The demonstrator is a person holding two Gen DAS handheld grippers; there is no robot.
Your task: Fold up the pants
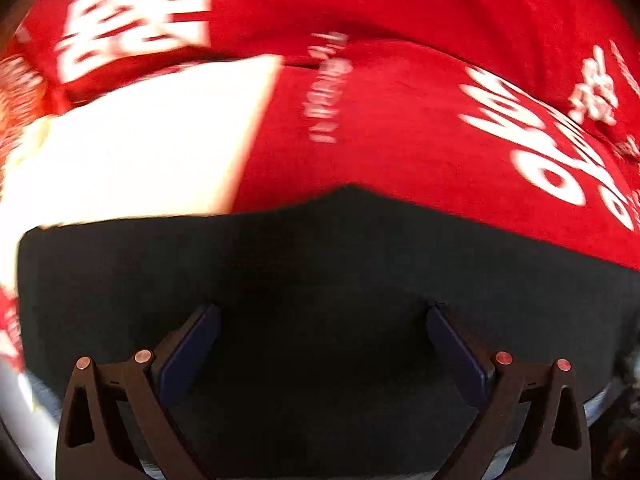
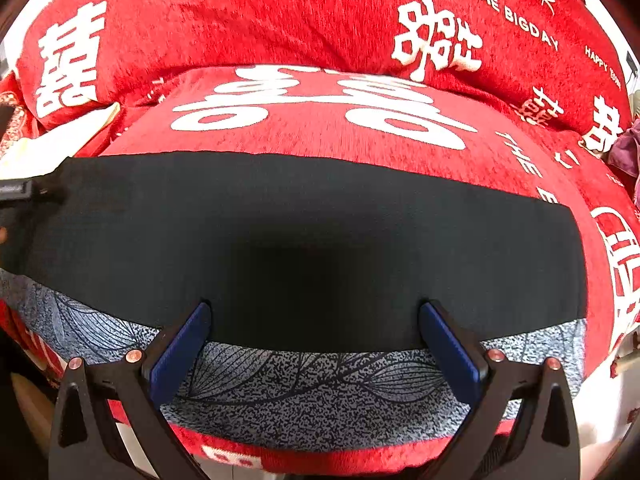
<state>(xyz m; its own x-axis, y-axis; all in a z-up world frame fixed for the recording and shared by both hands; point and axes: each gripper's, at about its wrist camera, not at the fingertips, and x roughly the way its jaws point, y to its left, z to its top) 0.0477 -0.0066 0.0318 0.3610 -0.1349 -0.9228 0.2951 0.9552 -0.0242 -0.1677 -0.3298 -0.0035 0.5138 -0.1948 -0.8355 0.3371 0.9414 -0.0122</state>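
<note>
Black pants (image 2: 312, 236) lie flat in a folded band across a red seat cover (image 2: 320, 120) with white characters. In the right wrist view my right gripper (image 2: 316, 312) stands open just over the pants' near edge, its blue pads wide apart with nothing between them. The left wrist view is blurred: the same black pants (image 1: 320, 280) fill its lower half, and my left gripper (image 1: 322, 312) hovers open above the cloth. The other gripper's black body (image 2: 16, 192) shows at the left edge of the right wrist view, at the pants' left end.
A grey leaf-patterned cloth (image 2: 304, 392) lies under the pants along the near edge. A red back cushion (image 2: 280, 12) rises behind. A white sheet or cloth (image 1: 132, 148) lies at the left, and a purple cloth (image 2: 626, 148) at the far right.
</note>
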